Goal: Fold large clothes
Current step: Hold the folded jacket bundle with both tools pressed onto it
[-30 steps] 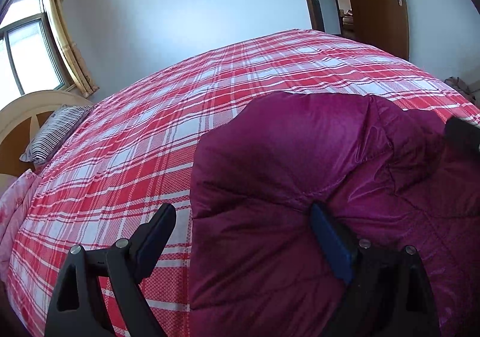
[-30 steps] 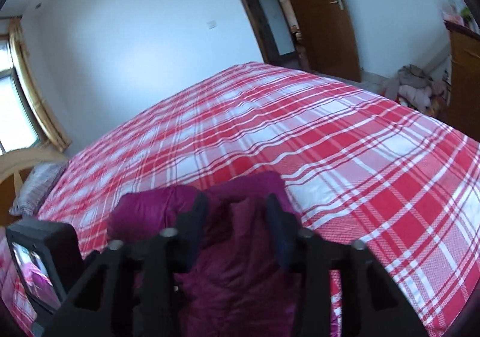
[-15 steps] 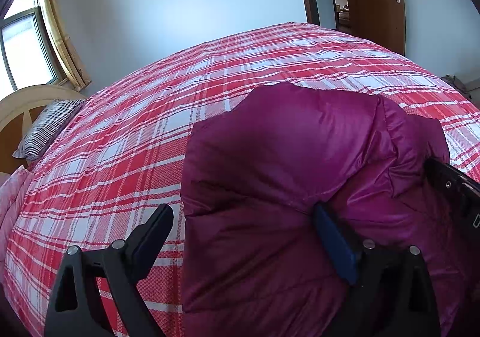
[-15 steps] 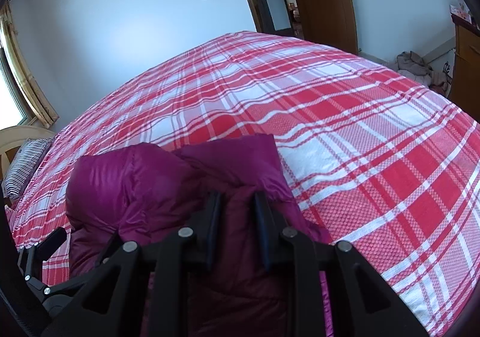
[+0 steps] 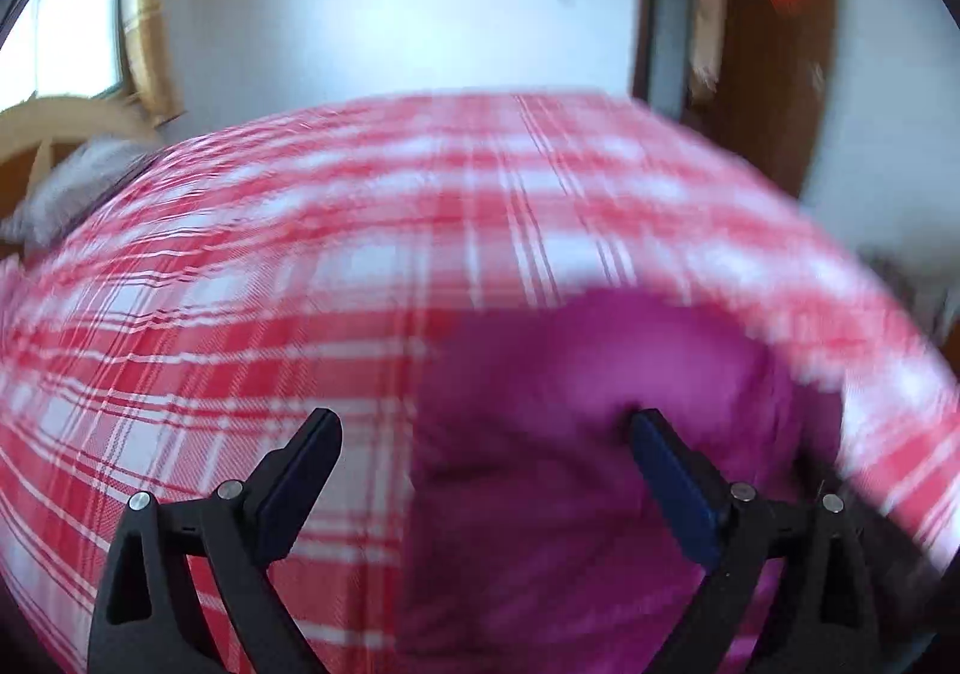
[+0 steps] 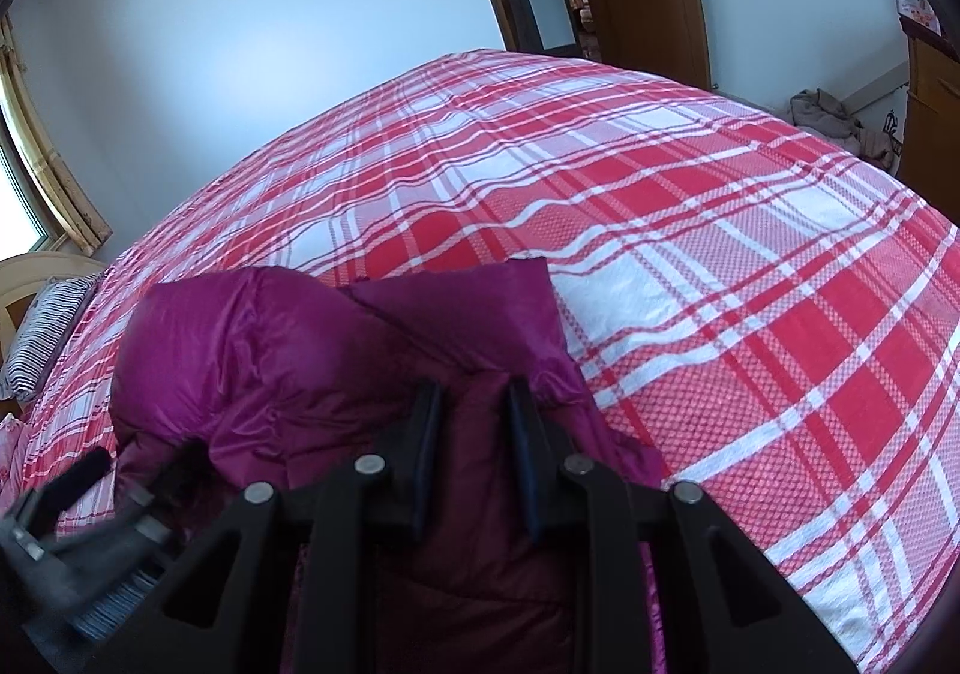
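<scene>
The purple jacket [image 6: 288, 350] lies bunched on the checked bedspread [image 6: 690, 230]; the right gripper [image 6: 474, 446] pinches a fold of it; the left gripper [image 5: 480, 470] gapes wide, grasping nothing; slippery padding could slide free, undoing the fold.

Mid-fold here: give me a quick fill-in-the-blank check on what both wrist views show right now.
1. The padded jacket on the bed is ____ in colour.
2. The left gripper has its jaws wide ____.
3. The right gripper is shut on a fold of the ____.
4. The bed cover has a red and white ____ pattern.

Missing words: purple; open; jacket; plaid
</scene>
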Demonstrator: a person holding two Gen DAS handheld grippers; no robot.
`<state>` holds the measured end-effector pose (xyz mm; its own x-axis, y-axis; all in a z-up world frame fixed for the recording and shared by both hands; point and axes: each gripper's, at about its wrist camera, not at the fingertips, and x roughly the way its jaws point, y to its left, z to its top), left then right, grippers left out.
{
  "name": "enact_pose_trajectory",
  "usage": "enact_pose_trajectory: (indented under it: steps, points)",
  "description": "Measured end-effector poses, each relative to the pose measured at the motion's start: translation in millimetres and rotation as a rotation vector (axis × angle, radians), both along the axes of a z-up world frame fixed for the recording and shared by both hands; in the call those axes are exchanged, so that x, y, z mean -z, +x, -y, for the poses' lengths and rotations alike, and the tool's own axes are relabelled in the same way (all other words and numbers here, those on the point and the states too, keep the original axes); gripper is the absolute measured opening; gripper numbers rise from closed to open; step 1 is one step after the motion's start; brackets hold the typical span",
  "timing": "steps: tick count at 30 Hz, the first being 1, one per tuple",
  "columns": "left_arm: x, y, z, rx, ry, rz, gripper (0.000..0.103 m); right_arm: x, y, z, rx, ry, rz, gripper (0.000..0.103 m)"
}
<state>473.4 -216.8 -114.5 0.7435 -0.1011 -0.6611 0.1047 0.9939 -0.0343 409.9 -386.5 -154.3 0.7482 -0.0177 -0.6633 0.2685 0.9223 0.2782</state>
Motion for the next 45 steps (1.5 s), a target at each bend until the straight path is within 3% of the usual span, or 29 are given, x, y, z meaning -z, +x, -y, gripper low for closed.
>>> enact_pose_trajectory:
  steps: [2,5,13,22,45]
  points:
    - [0,11,-2,-0.040,-0.028,0.005,0.098,0,0,0,0.000,0.002,0.004,0.026]
    - [25,33,7,-0.022,-0.001,-0.125,0.098,0,-1,0,-0.001,0.005,0.006,0.026]
    - [49,43,1,-0.044,-0.042,-0.190,0.102,0,1,-3,-0.003,0.000,-0.005,0.027]
    - [54,46,7,-0.047,0.010,-0.209,0.102,4,6,-6,-0.003,-0.027,-0.039,0.027]
    - [57,48,6,-0.045,0.001,-0.224,0.102,10,15,-5,-0.014,-0.039,-0.084,0.027]
